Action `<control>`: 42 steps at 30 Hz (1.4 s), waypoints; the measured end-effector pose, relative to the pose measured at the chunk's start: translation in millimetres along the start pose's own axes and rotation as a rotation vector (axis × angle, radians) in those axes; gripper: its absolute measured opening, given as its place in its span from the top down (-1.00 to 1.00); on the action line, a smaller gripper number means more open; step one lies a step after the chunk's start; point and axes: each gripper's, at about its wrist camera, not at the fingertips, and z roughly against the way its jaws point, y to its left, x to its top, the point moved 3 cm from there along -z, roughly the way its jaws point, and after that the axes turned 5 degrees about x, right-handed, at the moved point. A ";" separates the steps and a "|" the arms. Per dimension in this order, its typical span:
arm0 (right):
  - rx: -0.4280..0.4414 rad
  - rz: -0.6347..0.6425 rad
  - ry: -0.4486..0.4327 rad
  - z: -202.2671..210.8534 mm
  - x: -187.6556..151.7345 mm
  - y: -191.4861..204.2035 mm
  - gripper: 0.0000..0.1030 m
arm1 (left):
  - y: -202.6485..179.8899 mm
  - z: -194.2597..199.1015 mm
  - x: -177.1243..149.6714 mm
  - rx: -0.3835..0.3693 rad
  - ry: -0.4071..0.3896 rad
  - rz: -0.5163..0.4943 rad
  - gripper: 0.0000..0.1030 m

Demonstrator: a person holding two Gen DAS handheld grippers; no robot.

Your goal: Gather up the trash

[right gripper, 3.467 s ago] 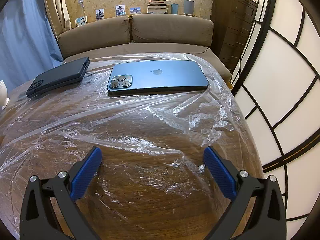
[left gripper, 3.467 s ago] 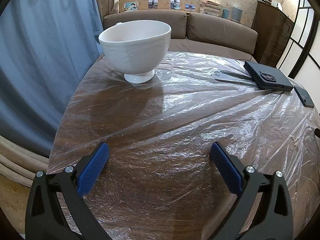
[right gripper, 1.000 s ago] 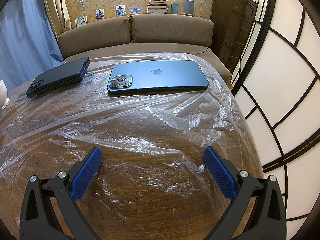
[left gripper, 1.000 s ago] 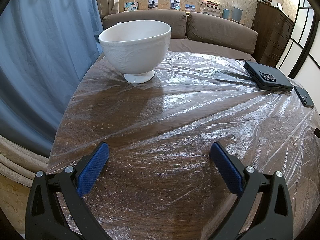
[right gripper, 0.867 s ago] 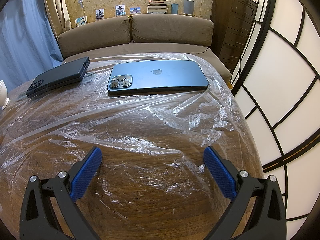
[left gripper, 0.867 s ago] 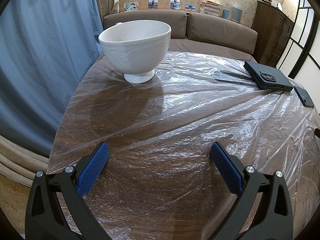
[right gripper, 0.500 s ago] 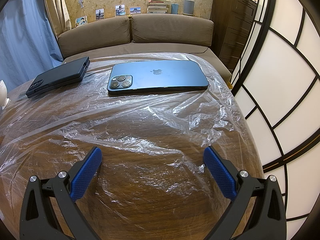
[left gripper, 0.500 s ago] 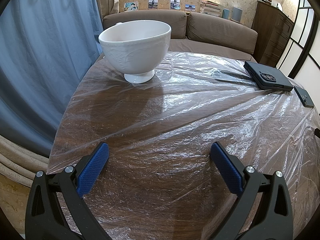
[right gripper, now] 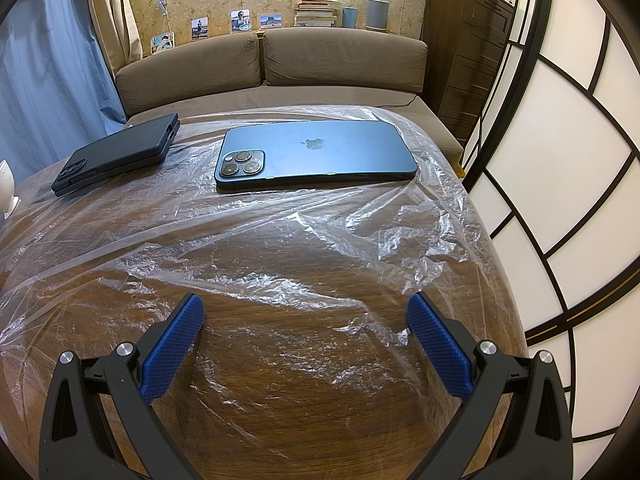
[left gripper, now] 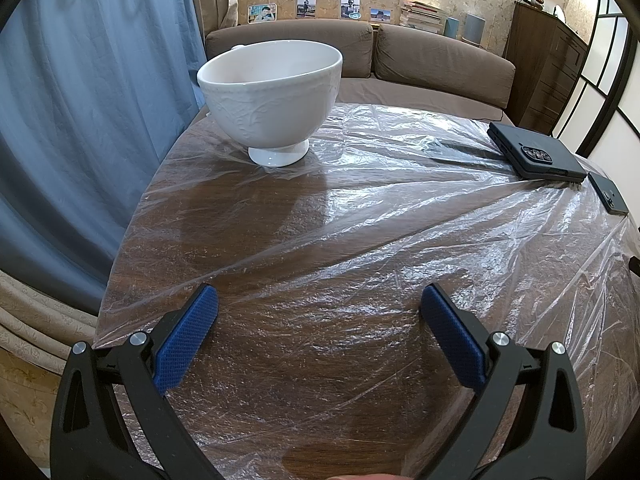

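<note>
Fingers point(left gripper: 188, 340) of the left gripper point(left gripper: 318, 340) are spread wide, empty, as are those of the right gripper point(right gripper: 304, 340). Clear plastic film point(left gripper: 360, 240), wrinkled, is spread across the round table point(right gripper: 300, 420). At 11 o'clock, a white bowl point(left gripper: 272, 96) is shown fully only leftward; the blue phone point(right gripper: 316, 156), lying crosswise at 12, only rightward.

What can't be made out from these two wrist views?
- Inside of the white bowl: left wrist view, its near wall hides the bottom.
- Bowl in the right wrist view: cut off by the left edge.
- Blue phone: screen hidden, it lies face down.
- Plastic sheet: near edge cut off by the frame.
</note>
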 end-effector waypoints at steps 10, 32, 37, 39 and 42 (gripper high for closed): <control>0.004 0.003 -0.001 0.2 0.6 1.5 -0.93 | 0.0 0.0 0.0 0.000 0.000 0.000 -0.98; 0.003 0.004 -0.001 1.2 -0.2 2.9 -0.93 | 0.2 0.8 -1.1 0.001 0.000 0.001 -0.98; 0.003 0.004 0.000 1.0 0.0 2.0 -0.93 | 0.2 0.8 -1.1 0.001 0.000 0.001 -0.98; 0.003 0.004 0.000 1.3 -0.1 3.4 -0.93 | 0.2 0.7 -1.1 0.001 0.000 0.001 -0.98; 0.003 0.004 0.000 1.4 -0.1 3.5 -0.93 | 0.2 0.8 -1.1 0.001 0.000 0.001 -0.98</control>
